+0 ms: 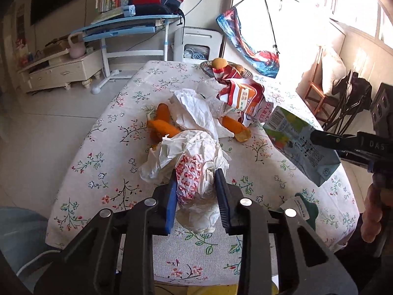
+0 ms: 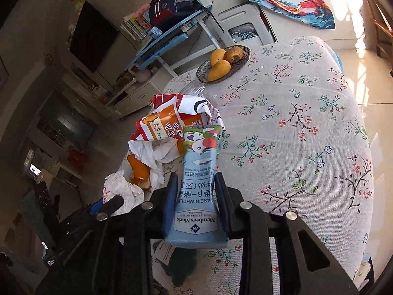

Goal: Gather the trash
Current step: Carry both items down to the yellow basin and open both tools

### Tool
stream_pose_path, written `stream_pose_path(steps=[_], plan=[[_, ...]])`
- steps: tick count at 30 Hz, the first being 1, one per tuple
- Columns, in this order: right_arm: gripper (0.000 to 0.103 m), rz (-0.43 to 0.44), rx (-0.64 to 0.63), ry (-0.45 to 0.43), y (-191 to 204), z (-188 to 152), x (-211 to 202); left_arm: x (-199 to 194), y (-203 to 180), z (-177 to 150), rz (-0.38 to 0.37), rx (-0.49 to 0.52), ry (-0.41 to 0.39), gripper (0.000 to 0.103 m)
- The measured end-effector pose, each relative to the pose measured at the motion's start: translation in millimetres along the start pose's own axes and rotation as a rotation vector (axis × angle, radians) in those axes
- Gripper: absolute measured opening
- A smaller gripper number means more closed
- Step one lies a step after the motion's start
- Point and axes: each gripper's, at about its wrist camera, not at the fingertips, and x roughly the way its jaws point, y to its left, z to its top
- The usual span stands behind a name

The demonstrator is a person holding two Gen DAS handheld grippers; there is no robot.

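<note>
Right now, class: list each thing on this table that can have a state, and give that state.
Left gripper: jaws shut on the crumpled tissue wad.
Crumpled tissue wad: scrunched, gripped.
Right gripper: jaws shut on the milk carton.
Milk carton: squashed flat, gripped.
Snack bag: torn open, crumpled.
Orange peels: loose on the tablecloth.
Fruit basket: holding three mangoes.

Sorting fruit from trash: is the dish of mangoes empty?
No, the dish at the table's far end holds three mangoes.
</note>
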Motion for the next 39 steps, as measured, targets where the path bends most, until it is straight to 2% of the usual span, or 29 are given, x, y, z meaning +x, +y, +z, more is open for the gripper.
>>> stream_pose_path(steps=[4,7,10,12,17,23,27,28,29,30,33,39], plan=[[0.031,0.070,0.021,-0.024,7,0,-12,-17,16,3,-0.071,-0.062,-0.058,0.028],[0.031,0.097,-0.018,-0.037,25,-4,-28,-29,19,0,-0.097,-0.068,-0.089,0.028],[0.031,0.113,-0.058,-0.038,47,-21,-45,-40,18,-5,-0.103,-0.051,-0.113,0.028],[0.031,0.115,-0.091,-0.018,61,-44,-55,-47,17,-9,-0.100,-0.039,-0.122,0.028],[0.031,0.075,-0.167,0.098,83,-113,-67,-65,21,-25,-0.106,-0.039,-0.122,0.028],[0.031,-0.017,-0.255,0.280,94,-191,-43,-83,19,-59,-0.144,-0.025,-0.084,0.028],[0.033,-0.096,-0.306,0.365,94,-212,-26,-94,8,-87,-0.165,0.014,-0.042,0.028],[0.035,-0.103,-0.304,0.397,92,-213,-21,-96,4,-94,-0.171,0.023,-0.027,0.028],[0.044,-0.110,-0.300,0.406,90,-214,-19,-98,0,-100,-0.174,0.034,-0.011,0.028],[0.053,-0.126,-0.301,0.391,90,-212,-22,-99,-4,-106,-0.175,0.047,0.007,0.028],[0.058,-0.115,-0.275,0.313,90,-202,-41,-100,-15,-125,-0.172,0.088,0.054,0.028],[0.061,-0.128,-0.227,0.167,83,-173,-73,-104,-38,-158,-0.189,0.189,0.144,0.028]])
